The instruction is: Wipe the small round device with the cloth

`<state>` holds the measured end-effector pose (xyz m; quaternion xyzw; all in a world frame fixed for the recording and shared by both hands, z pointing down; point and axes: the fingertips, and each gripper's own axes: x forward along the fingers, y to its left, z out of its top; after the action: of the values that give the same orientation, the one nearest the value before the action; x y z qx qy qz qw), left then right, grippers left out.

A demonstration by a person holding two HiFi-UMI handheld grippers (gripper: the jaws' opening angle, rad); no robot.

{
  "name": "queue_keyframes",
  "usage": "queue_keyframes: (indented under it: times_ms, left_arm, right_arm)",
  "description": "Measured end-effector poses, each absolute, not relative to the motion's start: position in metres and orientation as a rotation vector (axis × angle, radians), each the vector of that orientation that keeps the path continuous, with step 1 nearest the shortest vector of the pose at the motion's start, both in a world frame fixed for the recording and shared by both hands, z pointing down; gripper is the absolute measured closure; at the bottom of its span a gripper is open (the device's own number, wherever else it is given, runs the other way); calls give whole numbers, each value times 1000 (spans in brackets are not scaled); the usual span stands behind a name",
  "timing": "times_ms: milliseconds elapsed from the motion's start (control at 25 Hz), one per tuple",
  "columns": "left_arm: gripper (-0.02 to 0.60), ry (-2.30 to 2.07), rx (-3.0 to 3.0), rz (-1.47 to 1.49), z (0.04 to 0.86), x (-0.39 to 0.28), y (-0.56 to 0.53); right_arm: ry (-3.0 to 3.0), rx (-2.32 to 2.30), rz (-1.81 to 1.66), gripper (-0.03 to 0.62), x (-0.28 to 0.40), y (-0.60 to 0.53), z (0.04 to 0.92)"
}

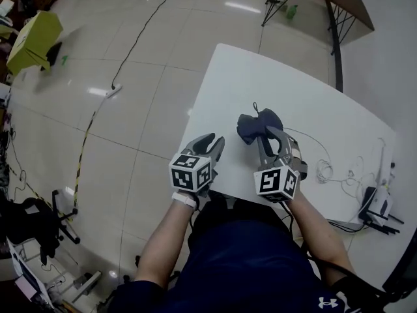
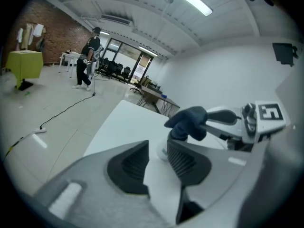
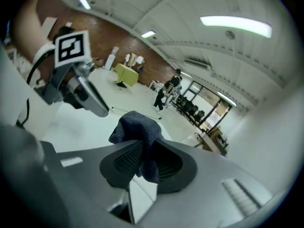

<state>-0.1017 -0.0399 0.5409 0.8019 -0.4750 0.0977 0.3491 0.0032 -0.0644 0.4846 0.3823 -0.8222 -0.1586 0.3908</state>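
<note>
**Right gripper (image 3: 142, 159) pinching a dark blue fabric cloth (image 3: 135, 125); left gripper (image 2: 156, 164) spread and empty**

1. White rectangular table (image 1: 260, 77). It carries everything listed below. Both grippers work close to its near edge, about midway along.
2. Left gripper. Its jaws stand apart, with only bare tabletop showing between the ribbed pads. It is aimed towards the cloth.
3. Right gripper. Its jaws are pressed onto a fold of the cloth, with the bunched end standing out past the tips. It is held above the tabletop.
4. Dark blue cloth. It is wadded and hangs clear of the table.
5. Coiled white cable (image 1: 324, 170). It lies towards the right edge, well apart from the work.
6. Small round white device (image 2: 162, 152). It sits on the table under the hanging cloth, just past the tip of the left gripper's jaw. The head view does not show it clearly.

Handling note (judgement): wiping contact is not yet made.
- Lower the wad until it rests flat on the device's top.
- A light round body will likely skate on the smooth surface, so bracket its rim with the left jaws first.
- Wipe in short, gentle strokes.
- Keep the pinch deep so the fold does not slip free.
</note>
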Motion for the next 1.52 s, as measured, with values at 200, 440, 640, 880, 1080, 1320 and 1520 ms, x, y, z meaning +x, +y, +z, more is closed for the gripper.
queue_keyframes:
  times_ms: [200, 440, 640, 880, 1080, 1320, 1520]
  left_arm:
    - [462, -1273, 2017, 250, 551, -134, -25]
    - [462, -1261, 1993, 270, 561, -144, -14]
    - [462, -1220, 2002, 284, 565, -133, -9]
    - [462, -1185, 2128, 388, 561, -116, -12]
    - [376, -1088, 2431, 539, 551, -92, -11]
    - [241, -640, 2719, 860, 538, -46, 16]
    - [298, -358, 2788, 1038, 539, -33, 31]
  right_arm:
    - [-2029, 740, -562, 521, -40, -23, 537]
    - [-2031, 653, -462, 521, -54, -3, 583]
    - [-2104, 714, -168, 522, -49, -6, 606]
    - [-2238, 788, 383, 521, -41, -13, 617]
    - [-2325, 764, 490, 521, -39, -11, 599]
    - [-2430, 615, 70, 520, -50, 3, 546]
    - [-2534, 437, -88, 516, -59, 20, 508]
